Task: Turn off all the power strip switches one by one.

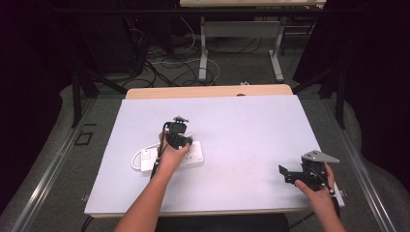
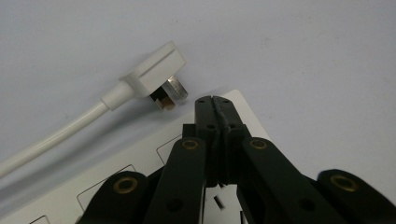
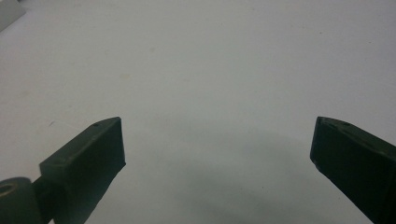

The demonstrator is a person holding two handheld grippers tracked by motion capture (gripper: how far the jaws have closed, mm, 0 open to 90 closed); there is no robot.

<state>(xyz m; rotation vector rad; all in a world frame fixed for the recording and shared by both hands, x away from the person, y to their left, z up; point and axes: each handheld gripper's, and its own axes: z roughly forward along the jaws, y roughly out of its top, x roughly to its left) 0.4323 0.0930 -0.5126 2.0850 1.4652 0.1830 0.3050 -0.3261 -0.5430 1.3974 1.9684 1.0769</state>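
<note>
A white power strip [image 1: 193, 158] lies left of the table's middle, with its white cord [image 1: 138, 157] looped at its left end. My left gripper [image 1: 180, 131] hovers over the strip, jaws shut with nothing between them; in the left gripper view its tips [image 2: 214, 103] rest above the strip's corner [image 2: 154, 161]. The strip's white plug [image 2: 154, 74] lies on the table just beyond that corner, metal prongs facing the strip. My right gripper [image 1: 286, 172] sits low at the table's right front, jaws wide open [image 3: 217, 140] over bare surface.
The table top [image 1: 241, 125] is a pale sheet with a wooden edge [image 1: 208, 91] at the back. Beyond it stand metal desk legs [image 1: 203, 48] and floor cables [image 1: 169, 63]. A white corner of something [image 3: 8, 11] shows at the right gripper view's top left.
</note>
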